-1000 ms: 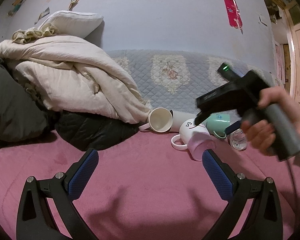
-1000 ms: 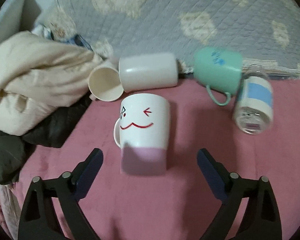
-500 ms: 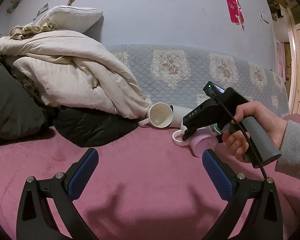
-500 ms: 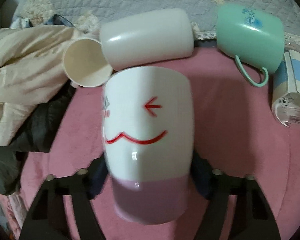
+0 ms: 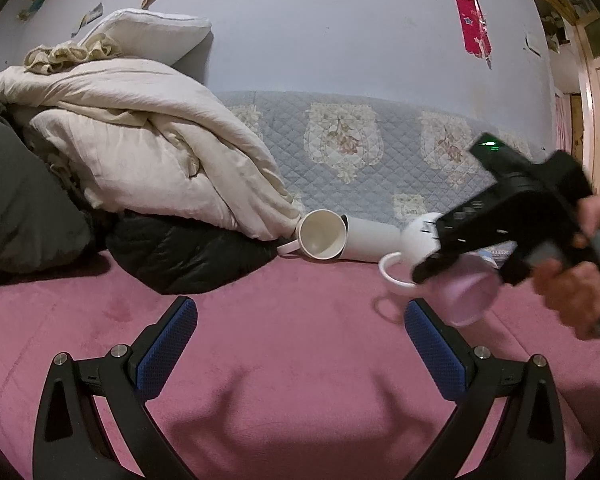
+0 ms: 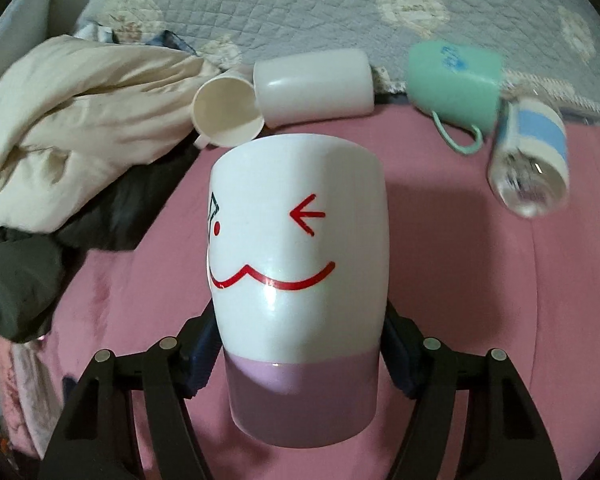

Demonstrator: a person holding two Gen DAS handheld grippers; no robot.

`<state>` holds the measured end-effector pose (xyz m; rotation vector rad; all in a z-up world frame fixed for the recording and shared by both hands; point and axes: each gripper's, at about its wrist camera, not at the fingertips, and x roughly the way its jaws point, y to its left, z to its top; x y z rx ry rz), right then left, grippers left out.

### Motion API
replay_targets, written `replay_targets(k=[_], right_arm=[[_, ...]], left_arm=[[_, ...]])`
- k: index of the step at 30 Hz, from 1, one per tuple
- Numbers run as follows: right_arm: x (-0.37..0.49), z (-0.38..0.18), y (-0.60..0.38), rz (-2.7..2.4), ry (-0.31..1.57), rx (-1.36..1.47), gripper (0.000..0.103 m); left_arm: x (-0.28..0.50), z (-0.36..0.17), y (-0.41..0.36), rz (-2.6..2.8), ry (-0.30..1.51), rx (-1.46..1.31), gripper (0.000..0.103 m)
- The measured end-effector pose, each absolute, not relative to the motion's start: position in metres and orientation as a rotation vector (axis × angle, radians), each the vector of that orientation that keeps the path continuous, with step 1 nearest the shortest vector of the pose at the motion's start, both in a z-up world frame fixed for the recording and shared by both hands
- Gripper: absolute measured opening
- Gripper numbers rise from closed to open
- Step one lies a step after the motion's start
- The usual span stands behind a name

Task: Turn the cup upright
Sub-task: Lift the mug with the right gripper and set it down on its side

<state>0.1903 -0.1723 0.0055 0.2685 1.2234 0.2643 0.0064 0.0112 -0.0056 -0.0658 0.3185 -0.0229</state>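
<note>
A white mug with a red winking face and a lilac band [image 6: 300, 280] fills the right wrist view. My right gripper [image 6: 300, 364] is shut on its sides and holds it off the pink bed cover [image 6: 500, 320]. In the left wrist view the same mug [image 5: 424, 240] hangs tilted above the cover, handle to the left, partly hidden by the right gripper body [image 5: 512, 224]. My left gripper [image 5: 300, 340] is open and empty over the pink cover, nearer than the mug.
A cream mug [image 6: 228, 112] and a white cup [image 6: 314, 86] lie on their sides at the back. A green mug [image 6: 452, 80] and a clear bottle with a blue label [image 6: 528, 160] lie right of them. A heap of bedding [image 5: 140, 140] fills the left.
My right gripper closed on the face mug and lifted it off the cover. The left gripper stayed still and open.
</note>
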Motion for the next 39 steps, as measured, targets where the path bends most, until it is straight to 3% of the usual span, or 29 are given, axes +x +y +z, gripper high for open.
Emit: replay_targets(k=[14, 20, 22, 28, 32, 35, 39], right_arm=[[0.143, -0.045, -0.181, 0.348, 1.331, 0.374, 0.072], [0.135, -0.042, -0.175, 0.388, 1.287, 0.296, 0.074], [0.132, -0.037, -0.172, 0.398, 1.259, 0.253, 0.083], [0.119, -0.012, -0.192, 0.395, 1.106, 0.267, 0.087], [0.092, 0.011, -0.218, 0.338, 0.899, 0.281, 0.087], [0.061, 0.023, -0.231, 0.207, 0.710, 0.130, 0.087], [0.027, 0.011, -0.239, -0.007, 0.514, -0.098, 0.097]], left_arm=[[0.001, -0.003, 0.017, -0.013, 0.292, -0.089, 0.103], [0.002, -0.003, 0.015, -0.013, 0.297, -0.082, 0.103], [0.005, -0.003, 0.015, -0.015, 0.303, -0.077, 0.103], [0.004, -0.003, 0.015, -0.013, 0.303, -0.073, 0.103], [0.005, -0.003, 0.014, -0.013, 0.304, -0.069, 0.103], [0.005, -0.004, 0.012, -0.011, 0.304, -0.057, 0.103], [0.005, -0.004, 0.008, -0.009, 0.304, -0.041, 0.103]])
